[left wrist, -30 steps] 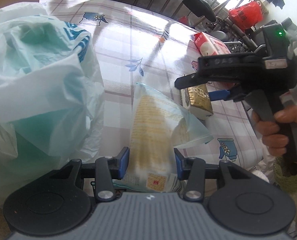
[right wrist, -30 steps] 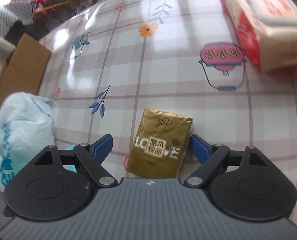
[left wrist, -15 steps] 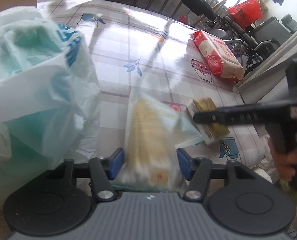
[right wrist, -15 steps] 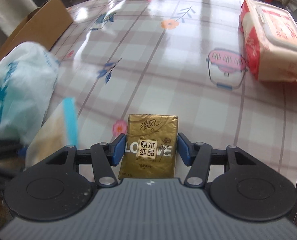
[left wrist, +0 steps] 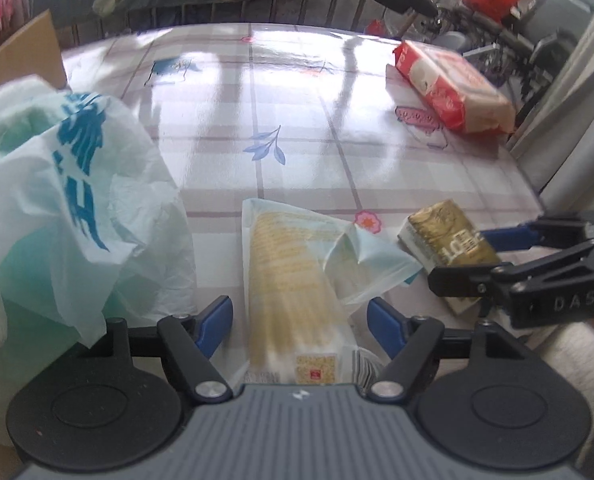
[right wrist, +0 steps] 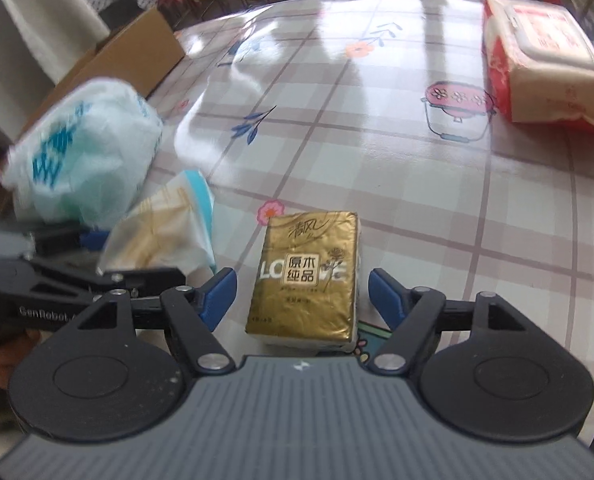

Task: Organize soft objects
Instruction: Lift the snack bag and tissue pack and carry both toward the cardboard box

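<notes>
Near the table's front edge: both jaws now opening, pads clear. Left gripper [left wrist: 299, 320] around the clear yellow-printed pouch [left wrist: 293, 280], right gripper [right wrist: 302, 294] around the gold tissue pack [right wrist: 307, 276]. Both released, probably placed.

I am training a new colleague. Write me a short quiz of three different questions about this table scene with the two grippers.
1. True or false: the gold tissue pack lies between the right gripper fingers with gaps on both sides.
2. What lies between the left gripper fingers?
A. red-and-white wipes pack
B. clear bag with yellow print
C. white plastic bag with blue print
3. Name the brown thing at the table's far edge.

Key: 1 true; 2 B; 3 cardboard box.
</notes>
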The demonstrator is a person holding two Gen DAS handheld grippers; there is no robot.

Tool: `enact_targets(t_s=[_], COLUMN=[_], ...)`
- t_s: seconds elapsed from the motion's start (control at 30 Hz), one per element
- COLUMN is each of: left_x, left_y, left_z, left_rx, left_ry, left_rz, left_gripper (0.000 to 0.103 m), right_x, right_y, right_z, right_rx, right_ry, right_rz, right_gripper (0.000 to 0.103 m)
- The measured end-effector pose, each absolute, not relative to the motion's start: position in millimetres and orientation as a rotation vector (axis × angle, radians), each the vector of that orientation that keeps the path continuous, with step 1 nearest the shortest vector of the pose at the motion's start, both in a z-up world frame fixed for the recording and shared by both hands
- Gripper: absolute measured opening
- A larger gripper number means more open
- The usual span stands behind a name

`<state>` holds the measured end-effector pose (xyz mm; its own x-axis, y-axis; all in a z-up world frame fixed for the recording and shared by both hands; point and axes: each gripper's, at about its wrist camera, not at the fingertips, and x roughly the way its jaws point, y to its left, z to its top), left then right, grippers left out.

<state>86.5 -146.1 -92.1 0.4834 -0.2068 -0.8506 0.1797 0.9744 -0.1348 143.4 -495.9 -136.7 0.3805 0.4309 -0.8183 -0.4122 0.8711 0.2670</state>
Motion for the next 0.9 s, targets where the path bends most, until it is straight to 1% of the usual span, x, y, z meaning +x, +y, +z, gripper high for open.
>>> enact_targets(t_s=[0.03,0.13,0.2,0.23,0.3,0.33,0.37,0.5,0.67,0.9], left_x=[86,85,85,84,83,83,83,82,81,74], left_y=[-149,-153,-154,-154,-153,-153,-154,-151,-149,-144], left_z=[-93,-93,-93,-93,-93,-93,-93,-92,-90,-86], left_rx=[-0.010,0.026,0.044,0.054,0.057,0.057,0.063,0.040,0.020,-0.003], left_ry=[1.037,1.028,1.021,1.018,1.013,1.010,1.005,1.003,0.997,0.983], left_rz=[-0.234,-0.224,-0.215,-0.213,-0.215,-0.214,-0.210,-0.209,-0.208,-0.211], left_gripper=[0.075,0.070,0.065,0.064,0.062,0.060,0.055,0.048,0.044,0.043], right_x=[141,134,130,127,123,123,121,117,114,107], right_y=[-494,-491,-490,-490,-492,-493,-495,-501,-507,-508], right_z=[-138,-139,-140,-141,-141,-142,-142,-142,-143,-141], right_rx=[-0.003,-0.036,-0.050,-0.057,-0.056,-0.047,-0.034,0.030,0.131,0.209], right_ry=[1.041,1.015,0.996,0.986,0.967,0.962,0.956,0.938,0.933,0.941], right_rz=[0.533,0.520,0.504,0.499,0.485,0.482,0.477,0.461,0.460,0.477], right_gripper=[0.073,0.071,0.067,0.064,0.054,0.053,0.052,0.052,0.051,0.051])
